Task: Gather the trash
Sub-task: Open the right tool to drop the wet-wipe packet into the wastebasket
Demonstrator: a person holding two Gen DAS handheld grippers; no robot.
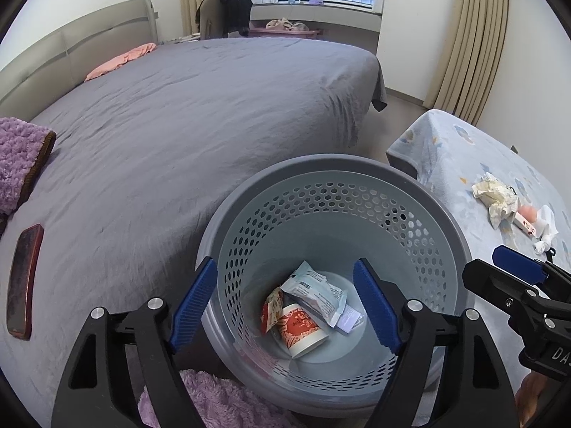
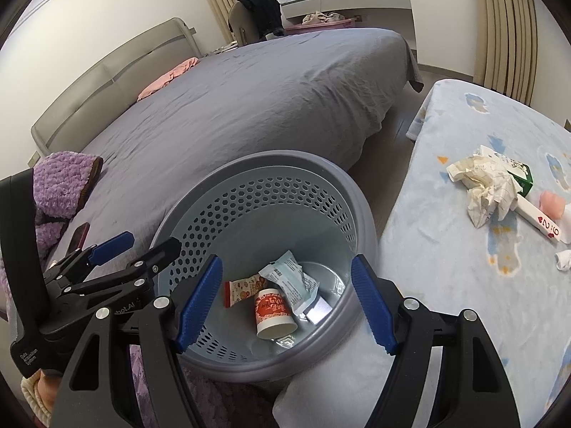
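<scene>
a bedroom seen from two wrist cameras, both tilted down over a grey perforated bin [image 1: 332, 192]. far left, a phone [image 1: 23, 281] lies on a wide bed [image 1: 200, 107] with a grey sheet, near a purple blanket [image 1: 19, 157].

the left gripper [image 1: 285, 306] hangs over the bin mouth, its blue jaws released and wide apart, with nothing between them. straight below, on the bin floor, lie a red-and-white paper cup [image 1: 301, 328] on its side, a small red snack packet [image 1: 272, 308] and a pale blue wrapper [image 1: 314, 290].

the right gripper [image 2: 285, 303] hovers just beside it, also over the bin, jaws released and empty.

to the right, a low tabletop under a light blue patterned cover [image 2: 446, 267] holds the trash not yet collected: a crumpled paper wad [image 2: 489, 189] resting against a green-and-white carton [image 2: 514, 167], a white box with red hearts [image 2: 542, 219], and a small white scrap [image 2: 562, 260] nearer the edge.

the drop seems done, so the next pick is likely on the tabletop. it would go best to keep the jaws wide, approach the paper wad from above, and close on its bulk rather than a loose corner, so the carton beside it is not dragged along.
</scene>
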